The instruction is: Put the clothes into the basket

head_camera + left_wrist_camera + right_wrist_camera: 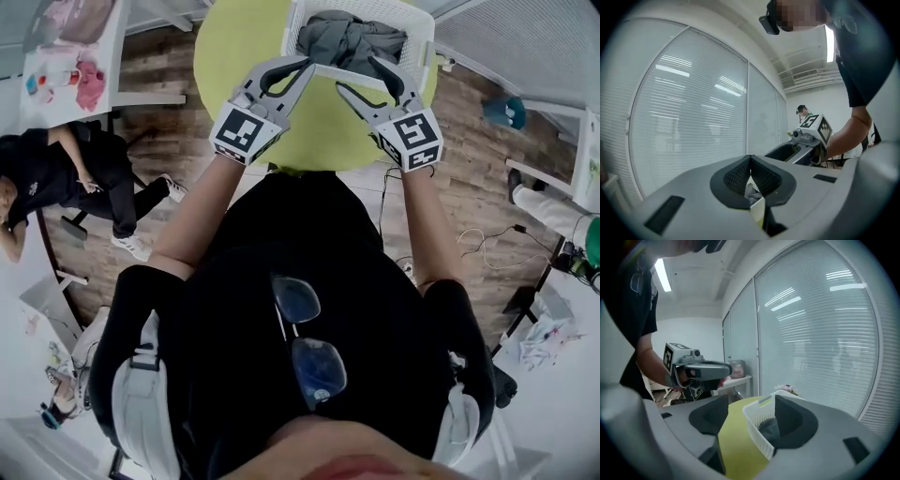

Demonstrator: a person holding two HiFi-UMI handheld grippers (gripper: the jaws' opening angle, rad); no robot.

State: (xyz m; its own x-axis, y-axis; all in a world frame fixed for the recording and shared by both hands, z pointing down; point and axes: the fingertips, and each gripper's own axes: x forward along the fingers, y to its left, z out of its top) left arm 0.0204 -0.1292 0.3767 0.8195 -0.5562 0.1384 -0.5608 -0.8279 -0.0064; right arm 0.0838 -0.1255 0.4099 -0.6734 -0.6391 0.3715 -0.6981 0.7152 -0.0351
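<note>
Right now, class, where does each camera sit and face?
Head view: on head, looking down at table, basket, clothes; torso, left gripper, right gripper show.
Left gripper view: on left gripper, facing blinds; shut jaws, right gripper show.
Right gripper view: on right gripper, facing basket; open jaws, left gripper show.
Shared: basket, head and right gripper views.

Basket: white plastic, perforated lattice walls, slight sheen. Clothes: grey cloth, matt, creased. Table: smooth yellow-green top, matt. Floor: wood-look planks. Left hand-held gripper and right hand-held gripper: smooth matt grey plastic shells. Their black pads have a rough mesh texture.
</note>
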